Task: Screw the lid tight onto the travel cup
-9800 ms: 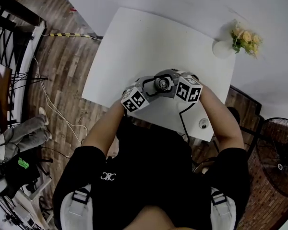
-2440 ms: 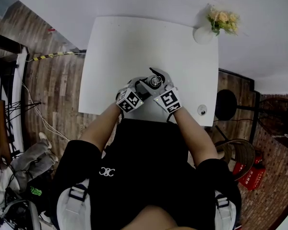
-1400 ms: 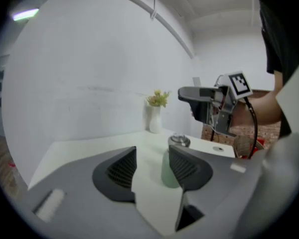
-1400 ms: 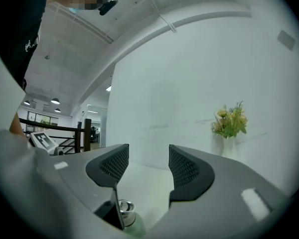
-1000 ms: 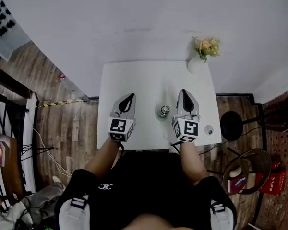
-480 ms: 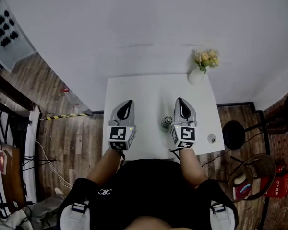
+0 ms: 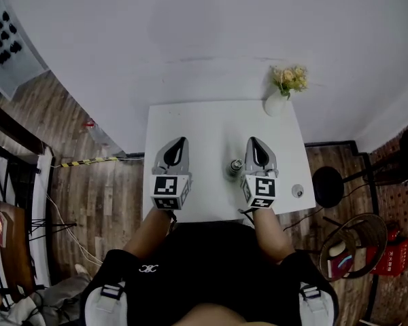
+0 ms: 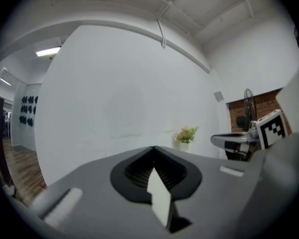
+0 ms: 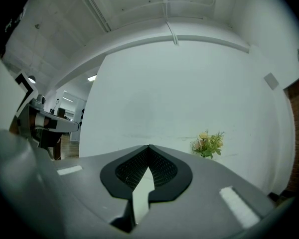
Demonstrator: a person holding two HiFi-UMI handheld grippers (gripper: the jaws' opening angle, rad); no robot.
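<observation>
The metal travel cup [image 7: 235, 166] stands upright on the white table [image 7: 211, 124] with its lid on top, seen in the head view. My left gripper [image 7: 181, 142] hovers well to the left of the cup, shut and holding nothing. My right gripper [image 7: 253, 142] is just to the right of the cup, apart from it, shut and holding nothing. In the left gripper view the left gripper [image 8: 153, 148] points level at the white wall with its jaws together. The right gripper [image 9: 148, 147] looks the same in the right gripper view. The cup is in neither gripper view.
A white vase of flowers [image 7: 281, 90] stands at the table's far right corner, also seen as the flowers [image 9: 208, 144] and the flowers [image 8: 185, 135]. A small round object [image 7: 297, 191] lies near the table's right front corner. A stool [image 7: 326, 186] stands right of the table.
Both grippers have let go of the cup and drawn apart, now held side by side and pointing at the wall. The cup stands alone on the table. The head view has risen and pulled back.
</observation>
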